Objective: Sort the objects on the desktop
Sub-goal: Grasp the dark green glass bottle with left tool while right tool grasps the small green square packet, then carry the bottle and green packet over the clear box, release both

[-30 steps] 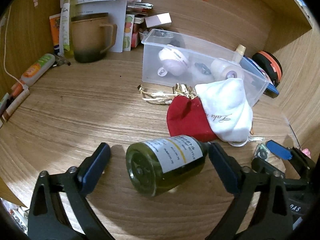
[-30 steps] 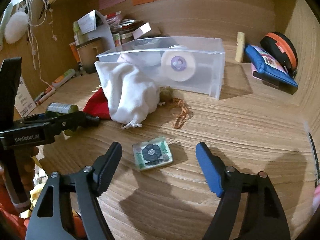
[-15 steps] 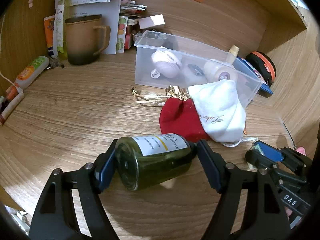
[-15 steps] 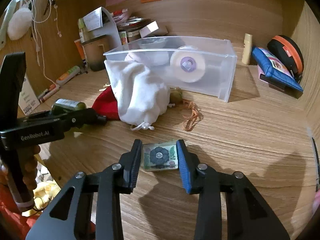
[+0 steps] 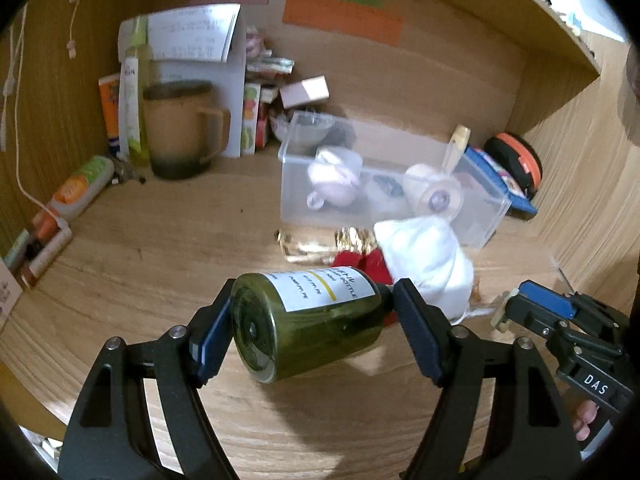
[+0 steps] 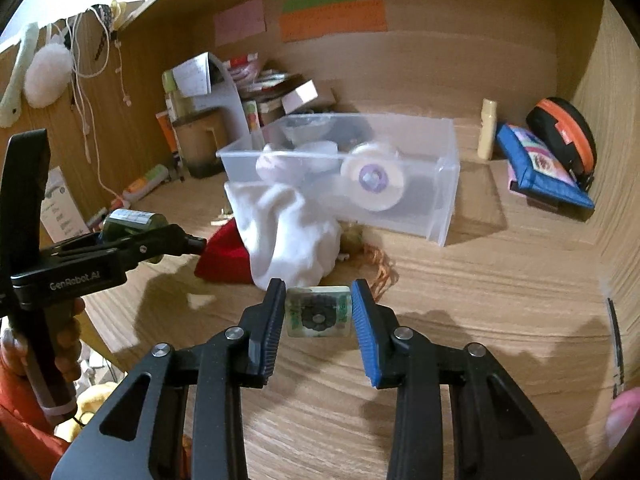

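left gripper (image 5: 312, 320): both fingers are closed against a green glass bottle (image 5: 308, 324), one pad on its base end, the other at its neck end. the bottle lies sideways between the fingers, white label facing up, and appears raised off the wooden desk (image 5: 160, 240).

right gripper (image 6: 319, 312): fingers are narrow and clamped on a small square case with a flower print (image 6: 319, 312), one pad on each side edge. the case sits at the fingertips, apparently clear of the desk surface.

ahead of the right fingertips lies a white drawstring pouch (image 6: 288, 236), resting partly on a red pouch (image 6: 224, 256) to its left. beyond both stands a clear plastic bin (image 6: 440, 184) holding several round white containers. in the left wrist view the same bin (image 5: 292, 184) is ahead of the fingers and to their right, and a brown mug (image 5: 176, 132) stands ahead to their left.
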Demonstrator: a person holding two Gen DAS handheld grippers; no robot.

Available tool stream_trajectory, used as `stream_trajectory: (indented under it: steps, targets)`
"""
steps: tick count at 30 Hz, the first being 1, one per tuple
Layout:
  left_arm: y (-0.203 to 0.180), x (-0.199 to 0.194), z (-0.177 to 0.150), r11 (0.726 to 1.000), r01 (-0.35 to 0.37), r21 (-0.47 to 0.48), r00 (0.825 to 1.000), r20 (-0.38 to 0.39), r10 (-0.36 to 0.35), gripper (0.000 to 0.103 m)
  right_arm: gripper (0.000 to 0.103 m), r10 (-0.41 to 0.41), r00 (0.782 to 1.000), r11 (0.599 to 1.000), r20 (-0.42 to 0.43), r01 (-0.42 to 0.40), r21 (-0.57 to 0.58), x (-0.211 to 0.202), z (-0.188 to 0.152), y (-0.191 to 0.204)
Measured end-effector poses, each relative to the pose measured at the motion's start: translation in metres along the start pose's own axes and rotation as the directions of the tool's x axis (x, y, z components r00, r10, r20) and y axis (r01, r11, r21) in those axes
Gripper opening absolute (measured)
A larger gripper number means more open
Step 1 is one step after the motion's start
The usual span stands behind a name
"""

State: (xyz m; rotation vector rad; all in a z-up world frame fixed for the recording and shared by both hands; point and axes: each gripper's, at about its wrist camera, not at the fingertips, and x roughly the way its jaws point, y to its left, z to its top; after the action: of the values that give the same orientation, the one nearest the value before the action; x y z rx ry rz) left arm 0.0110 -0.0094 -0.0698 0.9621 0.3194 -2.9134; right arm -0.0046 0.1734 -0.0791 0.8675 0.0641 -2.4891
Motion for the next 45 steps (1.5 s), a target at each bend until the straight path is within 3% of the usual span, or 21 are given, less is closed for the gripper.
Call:
stream_trajectory:
  steps: [11, 17, 28, 38, 45]
  targets:
    - [-0.006, -0.015, 0.029, 0.998, 0.025, 0.051, 0.997, 0.073, -0.029, 0.076, 0.031, -0.03, 0.996, 1.0, 0.087, 0.03, 0.0, -0.024, 0.032, -0.005]
    - [-0.009, -0.013, 0.046, 0.995, 0.066, 0.068, 0.995, 0.072, -0.071, 0.076, 0.031, -0.044, 0.99, 0.998, 0.134, 0.049, -0.031, -0.026, 0.056, -0.002]
    - [-0.012, -0.003, 0.093, 0.988, 0.118, 0.102, 0.985, 0.116, -0.129, 0.076, 0.031, -0.049, 0.982, 0.997, 0.185, 0.06, -0.057, -0.007, 0.099, 0.0]
    - [-0.009, 0.026, 0.122, 0.985, 0.106, 0.137, 0.988, 0.102, -0.12, 0.076, 0.031, -0.043, 0.985, 0.996, 0.166, 0.056, -0.072, 0.027, 0.128, -0.001]
    - [-0.008, 0.059, 0.132, 0.983, 0.108, 0.148, 0.992, 0.048, -0.116, 0.076, 0.031, -0.031, 0.993, 0.995, 0.11, 0.041, -0.09, 0.055, 0.137, -0.007]
